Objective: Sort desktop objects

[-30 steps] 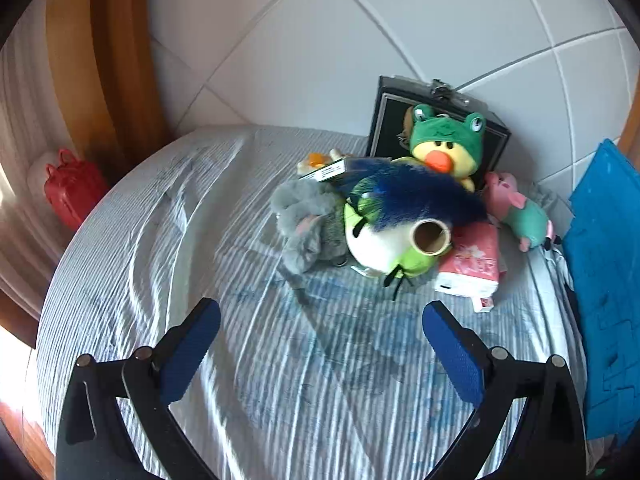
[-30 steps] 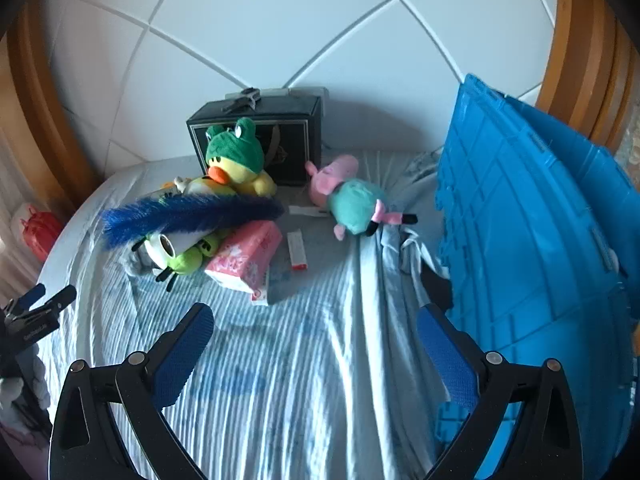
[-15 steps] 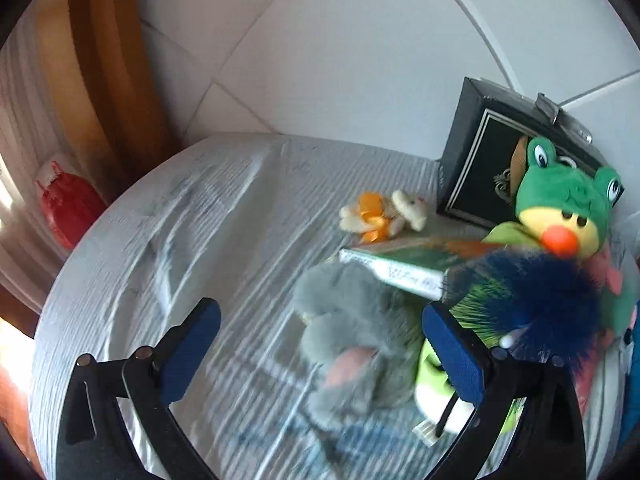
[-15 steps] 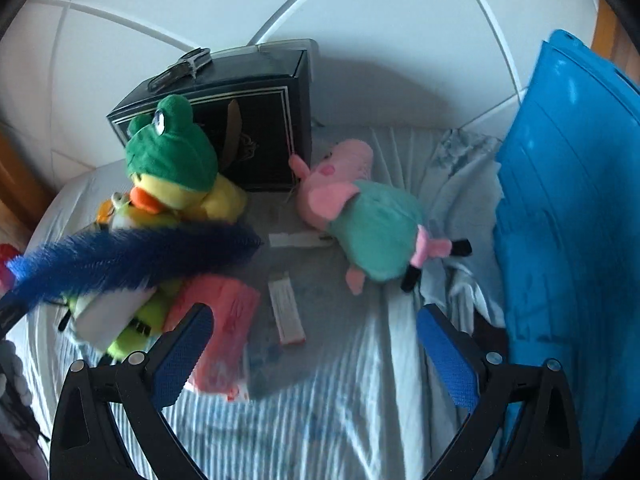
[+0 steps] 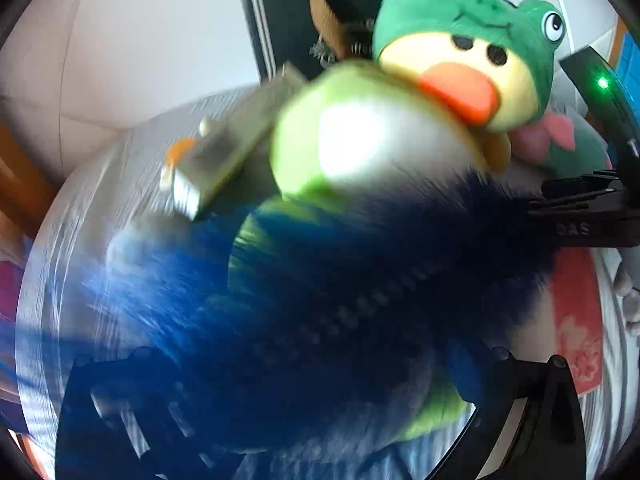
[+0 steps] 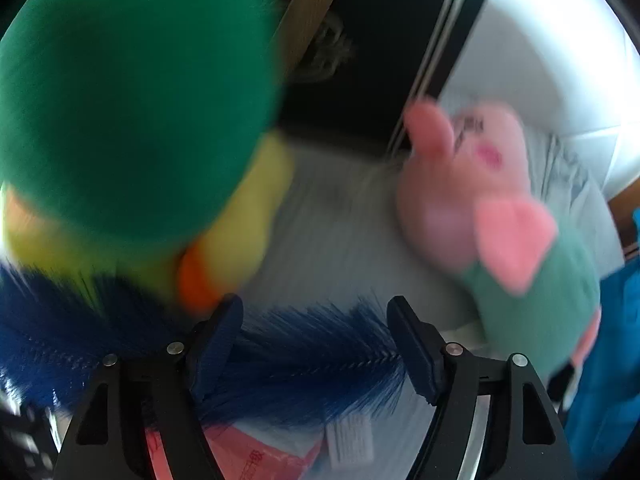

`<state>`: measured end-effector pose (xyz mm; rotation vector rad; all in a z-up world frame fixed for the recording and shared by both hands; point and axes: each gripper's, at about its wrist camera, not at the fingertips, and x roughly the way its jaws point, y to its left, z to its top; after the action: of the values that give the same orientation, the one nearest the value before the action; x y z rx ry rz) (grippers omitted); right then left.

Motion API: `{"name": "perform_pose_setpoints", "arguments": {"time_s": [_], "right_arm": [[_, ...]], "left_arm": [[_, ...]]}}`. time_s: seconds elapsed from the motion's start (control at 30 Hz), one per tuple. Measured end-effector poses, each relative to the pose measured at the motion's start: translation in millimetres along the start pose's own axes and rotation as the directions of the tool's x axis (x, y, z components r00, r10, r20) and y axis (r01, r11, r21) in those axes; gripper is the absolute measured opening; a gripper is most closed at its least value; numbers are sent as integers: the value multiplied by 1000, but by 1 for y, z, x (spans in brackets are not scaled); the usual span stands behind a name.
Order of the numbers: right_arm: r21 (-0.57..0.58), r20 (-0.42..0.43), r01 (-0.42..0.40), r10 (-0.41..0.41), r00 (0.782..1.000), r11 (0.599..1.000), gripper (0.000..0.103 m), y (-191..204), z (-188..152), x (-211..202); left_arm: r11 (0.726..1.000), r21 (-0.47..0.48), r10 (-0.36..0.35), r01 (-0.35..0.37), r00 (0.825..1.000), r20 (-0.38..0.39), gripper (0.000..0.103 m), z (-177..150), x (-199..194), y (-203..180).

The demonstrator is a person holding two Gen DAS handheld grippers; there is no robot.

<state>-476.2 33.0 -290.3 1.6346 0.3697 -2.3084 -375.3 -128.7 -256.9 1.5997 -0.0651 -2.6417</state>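
Fluffy blue bristle duster (image 6: 312, 356) lies across the plush pile on the striped sheet; right claw (image 6: 316, 344) is closing with its bristles between the pads; left claw (image 5: 280, 400) is buried in fuzz, opening unclear

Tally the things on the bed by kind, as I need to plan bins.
Plush toys: 3 — green-hooded yellow duck, pink pig in teal dress, lime-and-white plush
Fluffy blue duster: 1
Boxes: 2 — black box, small green-white carton
Pink packet: 1
Total: 7
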Motion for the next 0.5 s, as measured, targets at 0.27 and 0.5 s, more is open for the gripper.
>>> {"name": "perform_pose_setpoints", "arguments": {"time_s": [0.27, 0.5], "right_arm": [[-81, -127, -20, 9, 992, 996, 81, 18, -111, -23], [-30, -61, 85, -87, 994, 996, 91, -15, -141, -71]], "left_arm": [[998, -50, -46, 43, 997, -58, 103, -75, -34, 36], [996, -92, 20, -20, 1000, 3, 103, -92, -82, 36]]}}
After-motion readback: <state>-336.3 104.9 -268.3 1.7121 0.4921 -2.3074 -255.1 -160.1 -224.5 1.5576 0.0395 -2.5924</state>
